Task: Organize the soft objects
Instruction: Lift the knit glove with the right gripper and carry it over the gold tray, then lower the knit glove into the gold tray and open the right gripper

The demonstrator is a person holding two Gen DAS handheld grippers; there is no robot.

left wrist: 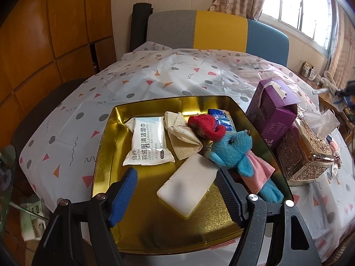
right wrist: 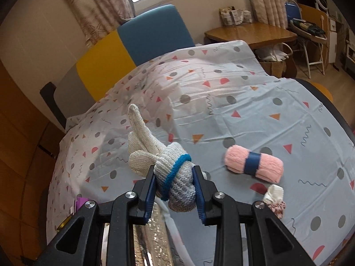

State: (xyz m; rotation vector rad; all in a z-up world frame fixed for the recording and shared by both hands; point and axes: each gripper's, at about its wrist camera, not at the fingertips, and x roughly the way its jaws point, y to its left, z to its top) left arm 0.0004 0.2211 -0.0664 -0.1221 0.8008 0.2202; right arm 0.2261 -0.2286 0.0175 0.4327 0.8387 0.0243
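Carrying a knitted glove is the step in hand.

Right wrist view: the right gripper (right wrist: 175, 190) has its two fingers clamped on the cuff of the knitted glove (right wrist: 155, 155), which has a blue band; the glove's fingers stick out forward, clear of the patterned tablecloth (right wrist: 244, 110). On the cloth beyond lie a rolled pink towel (right wrist: 254, 163) with a dark band and, nearer the camera, a small pale cloth item (right wrist: 274, 194). Both appear still to be sorted. The tray is not visible here.

Left wrist view: the left gripper (left wrist: 177, 190) hangs over the near part of the gold tray (left wrist: 104, 155) with its fingers apart. A white block (left wrist: 188, 186) lies between them, but neither pad touches it. Already in the tray are a wipes packet (left wrist: 146, 141), a folded beige cloth (left wrist: 182, 137), a red plush piece (left wrist: 206, 125), a blue packet (left wrist: 221, 117) and a blue plush toy (left wrist: 239, 155). Beside the tray stand a purple box (left wrist: 273, 115) and an ornate tissue box (left wrist: 306, 153).

Next move, by judgement: bring the glove over a free area of the tray, lower it, then release. Only the left view shows where space remains.
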